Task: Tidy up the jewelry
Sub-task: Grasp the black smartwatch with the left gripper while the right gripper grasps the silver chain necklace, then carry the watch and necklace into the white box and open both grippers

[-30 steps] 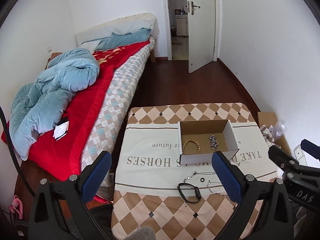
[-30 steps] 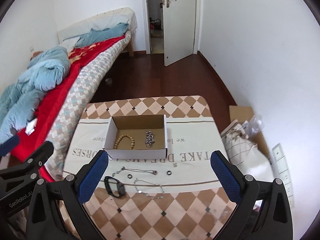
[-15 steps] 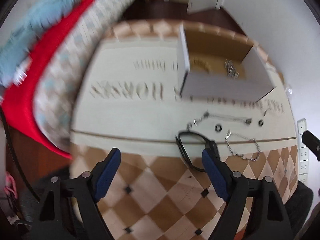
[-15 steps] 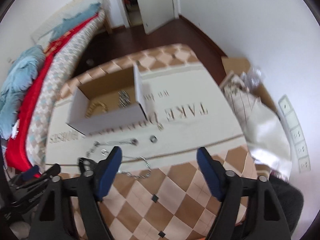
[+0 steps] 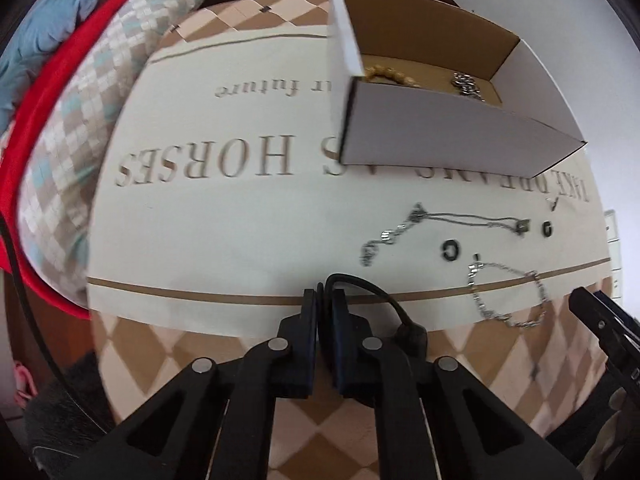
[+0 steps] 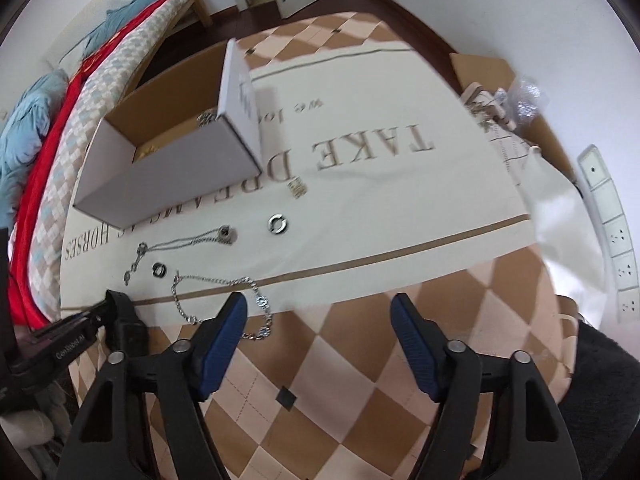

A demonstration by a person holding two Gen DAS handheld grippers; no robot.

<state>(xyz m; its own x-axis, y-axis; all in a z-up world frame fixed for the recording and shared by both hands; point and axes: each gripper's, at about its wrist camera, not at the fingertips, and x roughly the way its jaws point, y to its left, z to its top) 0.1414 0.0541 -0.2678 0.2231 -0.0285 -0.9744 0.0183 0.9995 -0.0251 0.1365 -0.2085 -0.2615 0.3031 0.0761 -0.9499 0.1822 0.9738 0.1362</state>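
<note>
A checked tablecloth (image 5: 224, 216) covers the table beside a bed. The left gripper (image 5: 325, 300) is clamped on the black band (image 5: 376, 292); the cardboard box (image 5: 448, 136) lies ahead, slightly right. The right gripper (image 6: 320, 312), jaws just narrowing, empty, stands half-open beside the silver chain bracelet (image 6: 224, 280) at its left finger.

Beyond the blue-padded fingers (image 6: 224, 340), a tan-and-cream diamond-checked tablecloth (image 6: 360, 360); further ahead, a white box (image 5: 440, 136), brown inside.
</note>
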